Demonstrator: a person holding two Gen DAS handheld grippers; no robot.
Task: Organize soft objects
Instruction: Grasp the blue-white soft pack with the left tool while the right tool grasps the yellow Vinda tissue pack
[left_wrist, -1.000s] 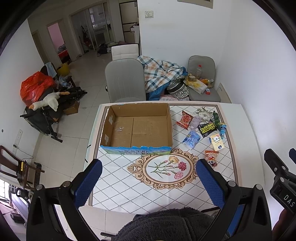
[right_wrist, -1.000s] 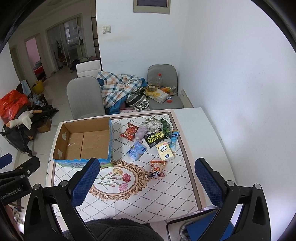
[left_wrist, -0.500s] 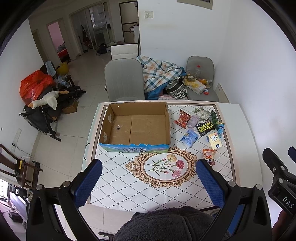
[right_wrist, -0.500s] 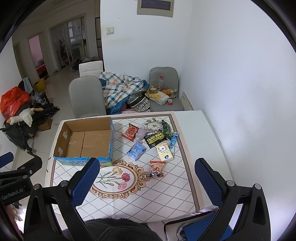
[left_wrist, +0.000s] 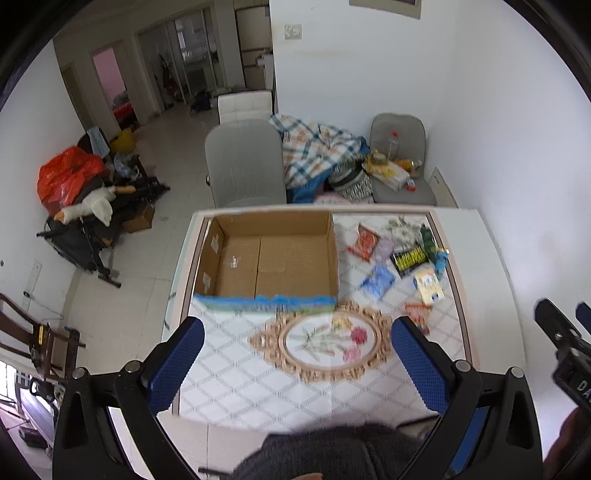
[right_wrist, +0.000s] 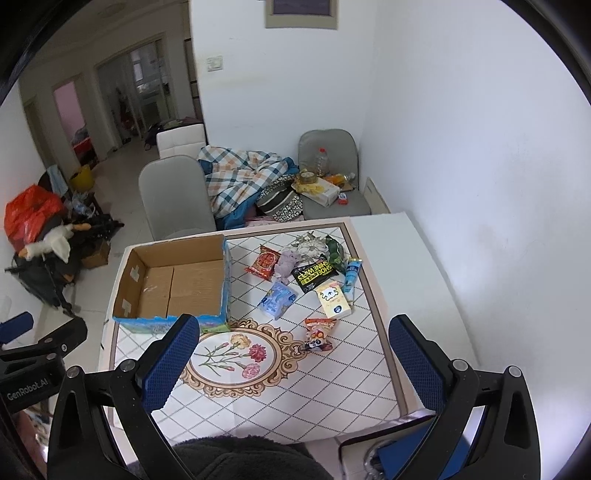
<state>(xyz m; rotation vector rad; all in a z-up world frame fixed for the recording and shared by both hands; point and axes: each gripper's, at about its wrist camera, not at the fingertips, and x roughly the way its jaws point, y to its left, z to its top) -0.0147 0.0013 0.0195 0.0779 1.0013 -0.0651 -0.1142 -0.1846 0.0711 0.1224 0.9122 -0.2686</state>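
An empty cardboard box (left_wrist: 269, 258) (right_wrist: 177, 284) stands at the table's far left. Right of it lie several soft packets: a red snack bag (right_wrist: 264, 262), a purple plush (right_wrist: 286, 262), a black wipes pack (right_wrist: 314, 273), a light blue pack (right_wrist: 277, 299), a yellow pack (right_wrist: 332, 301), an orange snack bag (right_wrist: 317, 332) and a blue tube (right_wrist: 352, 273). My left gripper (left_wrist: 297, 360) is open and empty, high above the table's near edge. My right gripper (right_wrist: 293, 363) is open and empty, also high above the table.
The table (right_wrist: 332, 369) has a diamond-pattern cloth with a flower medallion (right_wrist: 236, 356). Grey chairs (right_wrist: 173, 199) and a plaid blanket (right_wrist: 240, 177) stand behind it. The white wall (right_wrist: 461, 184) is on the right. Clutter (left_wrist: 81, 192) lies on the floor at the left.
Both grippers have risen and drawn back from the table, so the table looks smaller and farther. Nothing on the table has moved.
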